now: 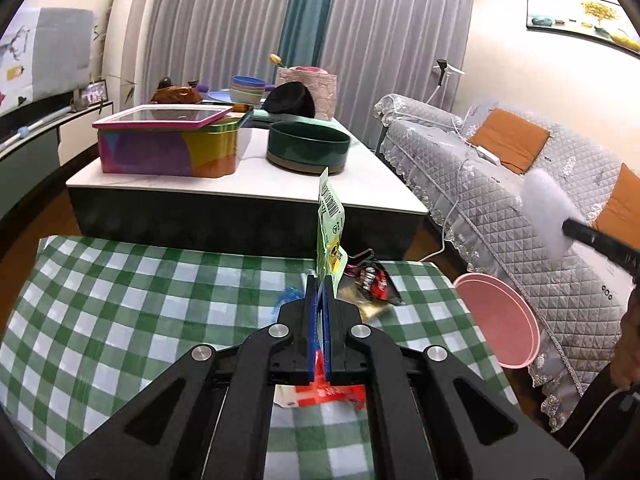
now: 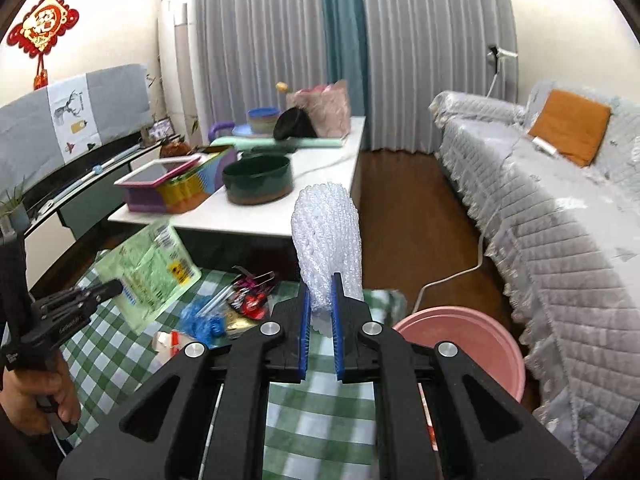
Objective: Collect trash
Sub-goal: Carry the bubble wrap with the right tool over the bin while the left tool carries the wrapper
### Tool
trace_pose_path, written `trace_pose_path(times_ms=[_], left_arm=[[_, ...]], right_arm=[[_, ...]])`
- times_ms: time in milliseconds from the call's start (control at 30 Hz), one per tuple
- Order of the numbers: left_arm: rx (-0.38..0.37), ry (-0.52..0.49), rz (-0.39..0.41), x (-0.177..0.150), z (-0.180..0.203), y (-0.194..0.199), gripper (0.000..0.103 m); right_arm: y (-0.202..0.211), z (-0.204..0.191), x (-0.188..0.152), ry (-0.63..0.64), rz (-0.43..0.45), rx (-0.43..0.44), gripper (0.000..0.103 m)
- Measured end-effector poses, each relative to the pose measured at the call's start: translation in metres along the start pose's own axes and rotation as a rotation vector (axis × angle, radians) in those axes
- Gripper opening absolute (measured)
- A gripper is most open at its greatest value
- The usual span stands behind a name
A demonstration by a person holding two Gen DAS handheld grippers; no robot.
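**Both tongs loaded, bin within reach**

Left tongs (image 1: pixel 319 280) pinched tight on a green wrapper (image 1: pixel 330 216), gripped at its lower edge so the sheet stands clear of the checked surface (image 1: pixel 120 280). Right tongs (image 2: pixel 320 300) narrowed on a white foam net (image 2: pixel 326 240), squeezed at its base, the springy bulk standing above the pads. Both pieces lifted, probably to carry across without dragging the rest. Pink bin (image 2: pixel 480 328) just beside the surface's right edge, low, mouth open: handy for dropping from above. Left on the cloth: a black-and-red packet (image 1: pixel 374 280), a blue crumpled scrap (image 2: pixel 204 320), a red-and-white wrapper (image 1: pixel 332 392) under the left tongs. Likely next: release over the bin, right side first, being nearer.
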State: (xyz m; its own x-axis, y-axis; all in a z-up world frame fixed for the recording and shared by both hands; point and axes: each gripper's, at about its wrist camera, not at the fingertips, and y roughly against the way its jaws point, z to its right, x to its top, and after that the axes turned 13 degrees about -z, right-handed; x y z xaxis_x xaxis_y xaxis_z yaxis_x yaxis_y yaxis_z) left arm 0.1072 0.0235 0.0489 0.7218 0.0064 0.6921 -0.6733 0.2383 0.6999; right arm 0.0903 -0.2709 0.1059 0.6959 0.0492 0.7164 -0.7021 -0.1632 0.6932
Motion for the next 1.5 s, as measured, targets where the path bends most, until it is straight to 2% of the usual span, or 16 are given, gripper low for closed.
trace_pose_path(times_ms=[300,667,1100,1500], left_arm=[[0.001,-0.039,-0.005,-0.006,0.043,0.006,0.002],[-0.010,-0.089,-0.030,-0.002,0.087,-0.008,0.002],[-0.078,-0.144,-0.059,0.015,0.147,-0.037,0.002],[-0.144,-0.200,-0.086,0.027,0.203,-0.067,0.002]], right_arm=[[0.025,0.067,-0.004,-0.097,0.049,-0.051,0.010],[0.024,0.117,-0.021,-0.218,0.053,-0.090,0.010],[0.017,0.155,-0.025,-0.296,0.050,-0.127,0.010],[0.008,0.167,-0.031,-0.307,0.020,-0.150,0.010]])
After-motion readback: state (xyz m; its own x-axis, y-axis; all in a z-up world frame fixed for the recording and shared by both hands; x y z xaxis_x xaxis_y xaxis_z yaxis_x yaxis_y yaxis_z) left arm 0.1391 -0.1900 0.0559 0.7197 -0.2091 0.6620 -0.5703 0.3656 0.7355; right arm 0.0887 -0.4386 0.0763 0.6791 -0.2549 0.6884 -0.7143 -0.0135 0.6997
